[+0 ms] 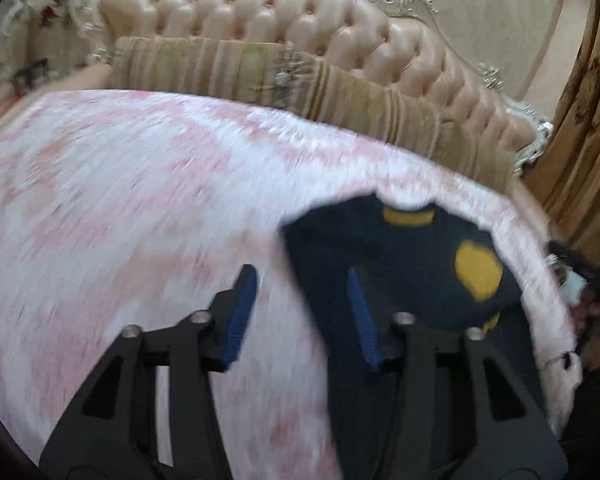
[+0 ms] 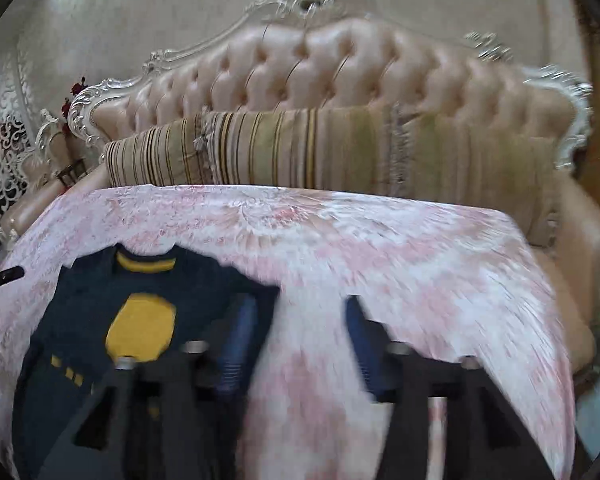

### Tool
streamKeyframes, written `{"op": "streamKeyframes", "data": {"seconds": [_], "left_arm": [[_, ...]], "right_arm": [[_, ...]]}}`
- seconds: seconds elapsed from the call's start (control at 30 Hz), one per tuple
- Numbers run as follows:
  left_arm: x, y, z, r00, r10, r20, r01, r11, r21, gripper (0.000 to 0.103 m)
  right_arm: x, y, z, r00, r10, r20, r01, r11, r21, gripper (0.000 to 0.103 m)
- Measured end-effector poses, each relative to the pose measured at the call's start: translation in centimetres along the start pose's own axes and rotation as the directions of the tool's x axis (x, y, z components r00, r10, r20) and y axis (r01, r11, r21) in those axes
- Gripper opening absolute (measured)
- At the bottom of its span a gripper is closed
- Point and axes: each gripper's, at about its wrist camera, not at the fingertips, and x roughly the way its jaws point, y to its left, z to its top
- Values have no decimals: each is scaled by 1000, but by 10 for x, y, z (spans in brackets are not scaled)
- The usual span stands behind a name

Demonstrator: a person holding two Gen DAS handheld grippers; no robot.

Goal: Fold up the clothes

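Note:
A dark navy sweater [image 1: 400, 264] with a yellow collar band and a yellow round patch lies flat on the pink-and-white bedspread [image 1: 120, 200]. In the left wrist view it is at lower right; my left gripper [image 1: 302, 312] is open, its right finger over the sweater's left edge, its left finger over the bedspread. In the right wrist view the sweater [image 2: 100, 312] is at lower left; my right gripper [image 2: 296, 340] is open, its left finger over the sweater's right edge. Both views are motion-blurred.
A long striped bolster pillow [image 2: 320, 148] lies against the tufted pink headboard [image 2: 340, 68]. Golden curtains [image 1: 580, 140] hang at the right. The bedspread [image 2: 380, 260] stretches wide beyond the sweater. The other gripper's tip [image 2: 4, 276] shows at the left edge.

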Motion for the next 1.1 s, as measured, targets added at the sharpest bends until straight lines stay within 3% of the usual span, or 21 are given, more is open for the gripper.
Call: {"op": "streamKeyframes", "data": {"seconds": [0.07, 0.13, 0.2, 0.27, 0.4, 0.47, 0.73, 0.77, 0.9, 1.0, 1.1], "left_arm": [[-11, -18, -32, 997, 59, 56, -62, 997, 55, 58], [-7, -38, -55, 993, 97, 68, -105, 987, 125, 58], [5, -48, -64, 990, 132, 41, -137, 976, 169, 58], [17, -51, -64, 986, 165, 10, -164, 968, 189, 58], [42, -52, -59, 972, 225, -67, -206, 955, 214, 54], [47, -47, -53, 981, 179, -81, -164, 972, 166, 39], [55, -37, -45, 993, 96, -66, -94, 995, 34, 34], [56, -34, -44, 995, 75, -71, -74, 997, 16, 20], [52, -20, -47, 997, 20, -77, -27, 996, -90, 19], [50, -19, -49, 997, 10, -74, -19, 993, -113, 19], [50, -21, -49, 997, 16, -69, -24, 994, -104, 22]], "right_arm": [[-20, 10, -35, 998, -60, 28, 61, 998, -25, 59], [-27, 9, -59, 999, -41, 6, 41, 999, 20, 59], [-29, 7, -78, 999, -14, -42, 17, 997, 73, 59], [-31, 6, -88, 996, -35, -84, 42, 995, 89, 59], [-44, 10, -101, 995, -58, -83, 63, 996, 61, 59], [-45, 12, -102, 993, -83, -84, 87, 995, 51, 59], [-27, 28, -94, 992, -83, -99, 84, 996, 11, 59], [-24, 31, -93, 991, -83, -101, 84, 996, 4, 59], [-16, 32, -87, 988, -122, -99, 122, 992, -1, 59], [-11, 18, -85, 981, -158, -116, 163, 986, 33, 59], [-10, 18, -81, 985, -140, -106, 141, 990, 9, 59]]}}
